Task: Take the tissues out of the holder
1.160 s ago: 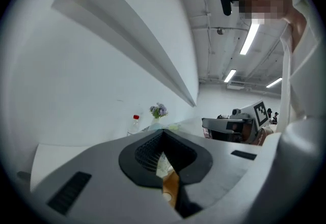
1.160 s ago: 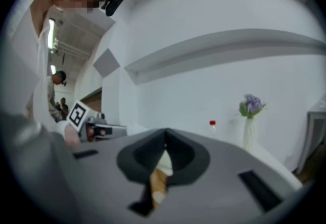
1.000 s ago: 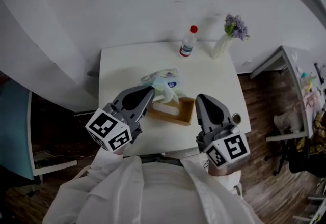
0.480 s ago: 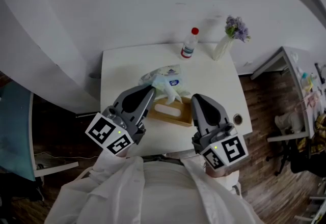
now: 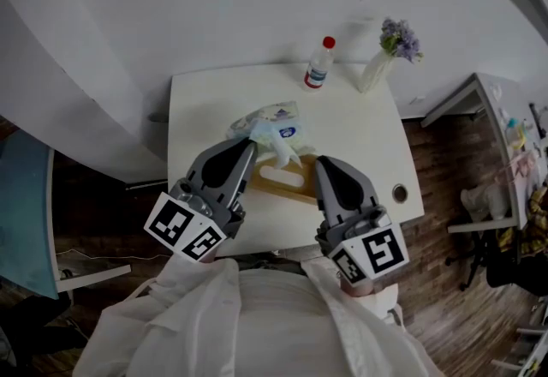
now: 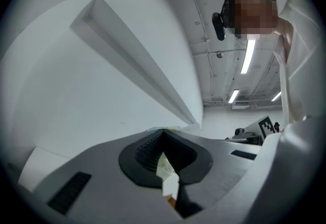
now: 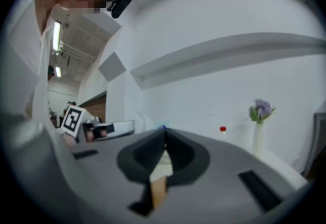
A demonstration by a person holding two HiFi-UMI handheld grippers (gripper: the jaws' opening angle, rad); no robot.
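Since a second ago, right gripper [image 5: 318, 164] has slid in from beside the holder [image 5: 287, 182] to over its right end. The left gripper [image 5: 247, 144] has kept its place at the tissue pack [image 5: 276, 132].

Left jaws are pinched together on the pack's near edge, and I read only a thin fold of film in the bite. Right jaws are closed with nothing between them. Wood shows beneath them, but I can't confirm contact with the holder.

The pack looks mostly up out of the holder, leaning toward the far-left corner of the desk [image 5: 364, 140]. The holder sits mid-width by the near edge.

Risks as I judge them:
- The thin bite slips or the film tears, and the pack drops back in.
- If right isn't really pinning the holder, it rides up with the pack or skids off the near edge.

Low concern for the bottle [image 5: 318, 68] and vase [image 5: 375, 74] at the far edge toward the right corner, well apart.
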